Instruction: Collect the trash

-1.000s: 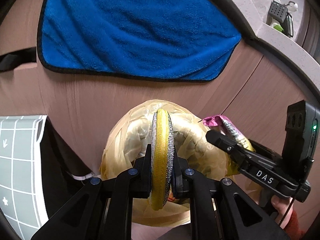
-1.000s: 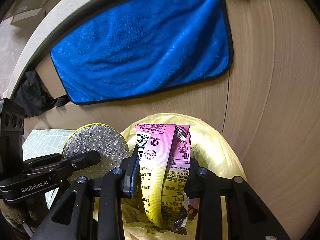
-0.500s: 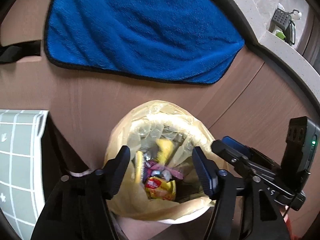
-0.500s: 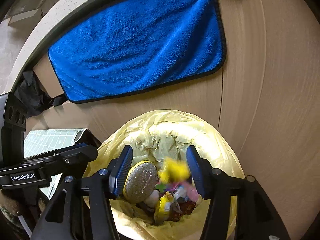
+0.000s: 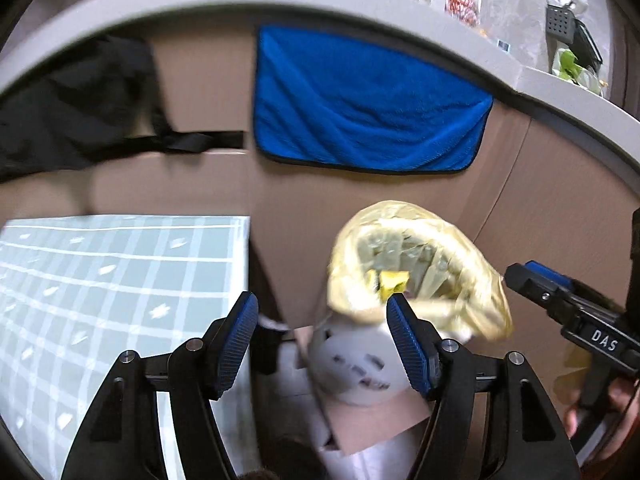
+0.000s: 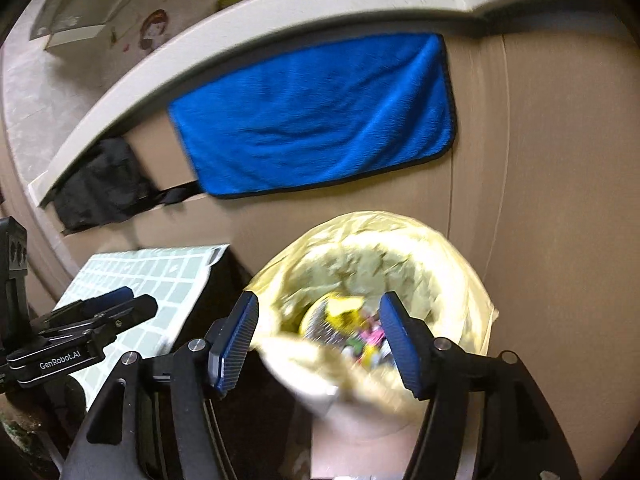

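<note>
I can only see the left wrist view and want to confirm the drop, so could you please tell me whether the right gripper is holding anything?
Observer: No. In the right wrist view the right gripper has nothing between its pads, and its jaws are opening.
Operator: Thank you. What is in the yellow bag besides the yellow piece I can see?
Observer: Looking down into it, there is a blurred, greyish glittery disc next to the yellow piece, and some pink wrapper scraps.
</note>
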Tool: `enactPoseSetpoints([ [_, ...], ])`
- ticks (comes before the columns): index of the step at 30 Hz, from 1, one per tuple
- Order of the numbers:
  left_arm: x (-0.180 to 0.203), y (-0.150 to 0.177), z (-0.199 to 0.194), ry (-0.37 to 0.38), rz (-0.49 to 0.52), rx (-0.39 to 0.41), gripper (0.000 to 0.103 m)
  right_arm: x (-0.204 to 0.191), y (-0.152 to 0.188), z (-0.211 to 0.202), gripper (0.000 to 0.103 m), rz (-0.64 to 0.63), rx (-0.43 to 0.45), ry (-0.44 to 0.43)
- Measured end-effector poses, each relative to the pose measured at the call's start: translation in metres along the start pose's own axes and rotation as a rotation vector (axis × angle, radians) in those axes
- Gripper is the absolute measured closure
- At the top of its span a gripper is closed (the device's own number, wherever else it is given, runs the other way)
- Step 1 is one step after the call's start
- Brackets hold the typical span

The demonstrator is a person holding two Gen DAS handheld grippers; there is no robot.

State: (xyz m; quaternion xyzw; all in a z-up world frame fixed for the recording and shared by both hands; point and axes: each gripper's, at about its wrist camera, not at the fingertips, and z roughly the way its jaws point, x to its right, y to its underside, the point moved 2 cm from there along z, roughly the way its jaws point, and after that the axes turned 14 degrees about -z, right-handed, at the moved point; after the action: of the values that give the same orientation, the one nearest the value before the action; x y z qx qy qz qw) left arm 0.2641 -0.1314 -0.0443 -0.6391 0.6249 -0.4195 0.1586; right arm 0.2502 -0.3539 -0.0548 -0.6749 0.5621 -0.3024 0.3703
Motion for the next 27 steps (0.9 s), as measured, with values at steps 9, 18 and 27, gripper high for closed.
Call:
enactPoseSetpoints([
  [9, -0.028, 0.049, -0.103, -0.134, 0.002, 0.117, 0.036, -0.072, 0.036, -0.084, 0.038, -0.074, 0.04, -0.038],
  [18, -0.02, 0.079, -0.164, -0.143, 0.03, 0.225, 0.036, -0.123, 0.07, -0.14, 0.034, -0.139, 0.096, 0.034],
  [27, -0.024, 0.096, -0.2, -0.187, 0.071, 0.274, 0.036, -0.146, 0.085, -0.169, 0.033, -0.16, 0.15, 0.061],
])
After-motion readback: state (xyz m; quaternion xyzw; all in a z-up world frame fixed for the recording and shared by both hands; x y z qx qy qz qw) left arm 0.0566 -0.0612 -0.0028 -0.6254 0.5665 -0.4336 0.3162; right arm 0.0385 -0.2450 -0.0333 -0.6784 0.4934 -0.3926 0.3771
